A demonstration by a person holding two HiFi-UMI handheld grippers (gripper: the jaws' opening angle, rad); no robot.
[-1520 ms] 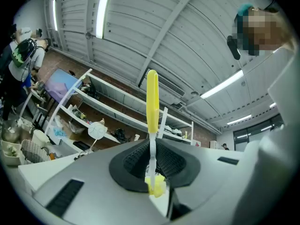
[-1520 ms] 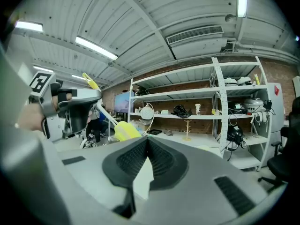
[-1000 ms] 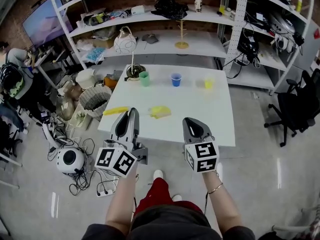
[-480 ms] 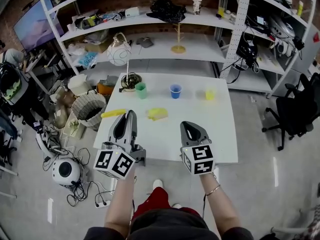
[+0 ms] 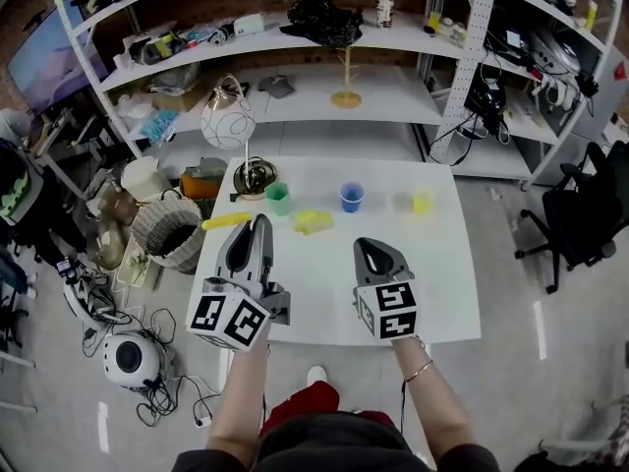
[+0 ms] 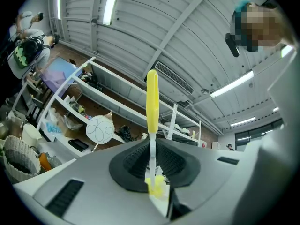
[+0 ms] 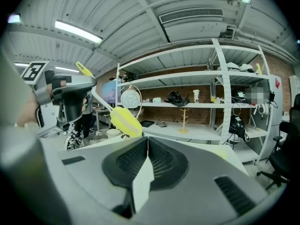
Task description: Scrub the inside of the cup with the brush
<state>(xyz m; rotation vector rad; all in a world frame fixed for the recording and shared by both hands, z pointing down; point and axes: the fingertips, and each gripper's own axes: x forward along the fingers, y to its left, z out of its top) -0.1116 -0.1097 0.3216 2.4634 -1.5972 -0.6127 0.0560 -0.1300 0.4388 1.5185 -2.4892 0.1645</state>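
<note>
**Brush clamped in left gripper, right gripper empty, cups untouched**

The left gripper [image 5: 260,222] is closed on the brush [image 5: 313,221] and pinches its thin white stem, so the brush lies crosswise to the jaws. The yellow sponge head sticks out on one side. In the head view it shows just on the person's side of the green cup [image 5: 278,199], a bit to the right and clear of it. The yellow handle sticks out the other way and ends left of the green cup, past the table's left edge.

The right gripper [image 5: 366,247] has its jaws pressed together with nothing between them. It is held right of the green cup and closer to the person, over the table [image 5: 432,264], and touches nothing.

The green cup stands upright on the far part of the table. The blue cup [image 5: 351,197] is to its right in the same row, also upright. The yellow cup [image 5: 423,202] is further right again and well apart from the green one. I cannot tell which cup is the one to scrub. No gripper touches any of them, and the brush head is outside all three.

The lamp [image 5: 226,121] has its base just left of and behind the green cup, with the round white shade above it. The basket [image 5: 169,229] is on the floor left of the green cup, off the table. The shelves [image 5: 305,91] are behind the green cup, beyond the table's far edge.
</note>
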